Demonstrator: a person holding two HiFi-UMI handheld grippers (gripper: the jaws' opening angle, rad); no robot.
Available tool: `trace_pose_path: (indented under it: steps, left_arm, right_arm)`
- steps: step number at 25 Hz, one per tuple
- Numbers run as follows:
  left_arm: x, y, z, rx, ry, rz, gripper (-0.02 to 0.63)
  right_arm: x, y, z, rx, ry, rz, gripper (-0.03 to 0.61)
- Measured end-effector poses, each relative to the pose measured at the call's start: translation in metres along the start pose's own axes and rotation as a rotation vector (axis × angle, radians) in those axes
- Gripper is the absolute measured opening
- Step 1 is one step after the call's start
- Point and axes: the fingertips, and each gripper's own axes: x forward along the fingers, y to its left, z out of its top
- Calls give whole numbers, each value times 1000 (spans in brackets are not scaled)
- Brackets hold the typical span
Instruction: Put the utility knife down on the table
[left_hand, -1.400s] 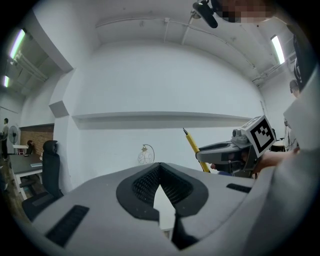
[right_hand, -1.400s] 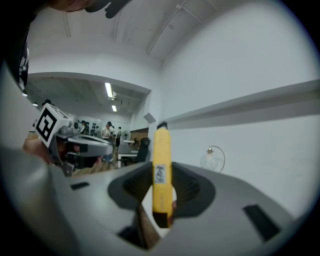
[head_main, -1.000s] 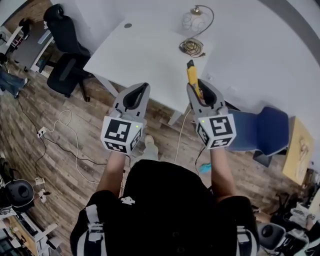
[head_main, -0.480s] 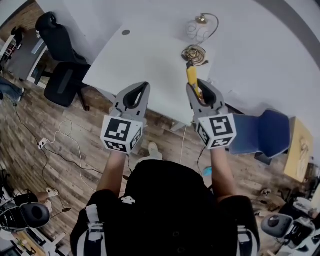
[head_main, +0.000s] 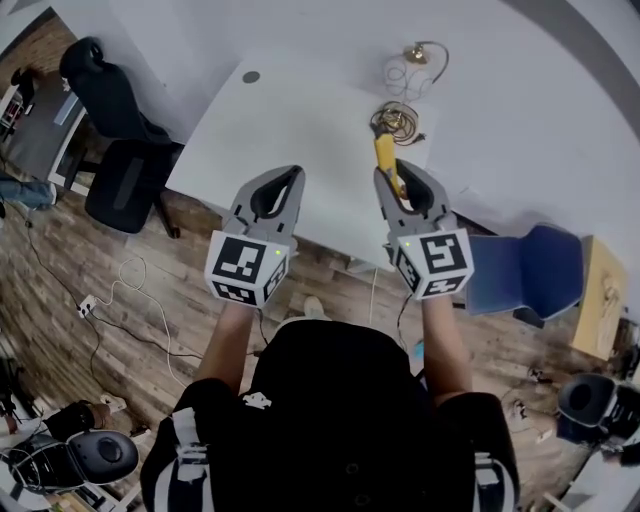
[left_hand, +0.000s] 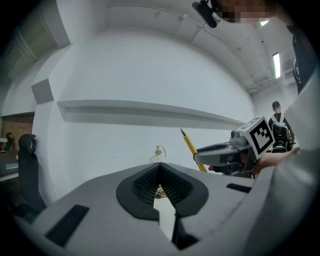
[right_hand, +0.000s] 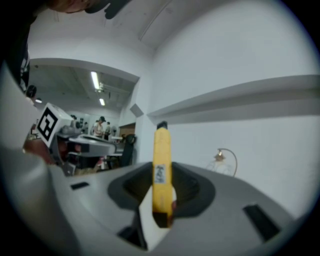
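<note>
between right gripper (head_main: 400, 178) jaws: yellow utility knife (head_main: 386, 158), tip protruding forward.

The knife (head_main: 386, 158) was yellow with a black tip. The left gripper (head_main: 288, 172) and the right gripper (head_main: 400, 166) were grey, their cubes (head_main: 248, 268) patterned in black-and-white squares. The desk (head_main: 290, 110) was white, the floor (head_main: 120, 290) brown wood plank. One chair (head_main: 522, 266) was blue, another (head_main: 112, 130) black.
</note>
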Motion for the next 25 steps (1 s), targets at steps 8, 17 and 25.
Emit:
trace_pose_path:
  steps: [8,17,25]
  left_arm:
    - [17,13,-22,-38,45,-41,18]
    - [34,16,-35,-45,83,-29,18]
    - [51,16,-37,-55,100,6,18]
  right_arm:
    - [26,0,-7,5,41,-18,138]
    - [40,-12,-29,28,75,21,138]
    - [53,-26,-45,18,109,69,138]
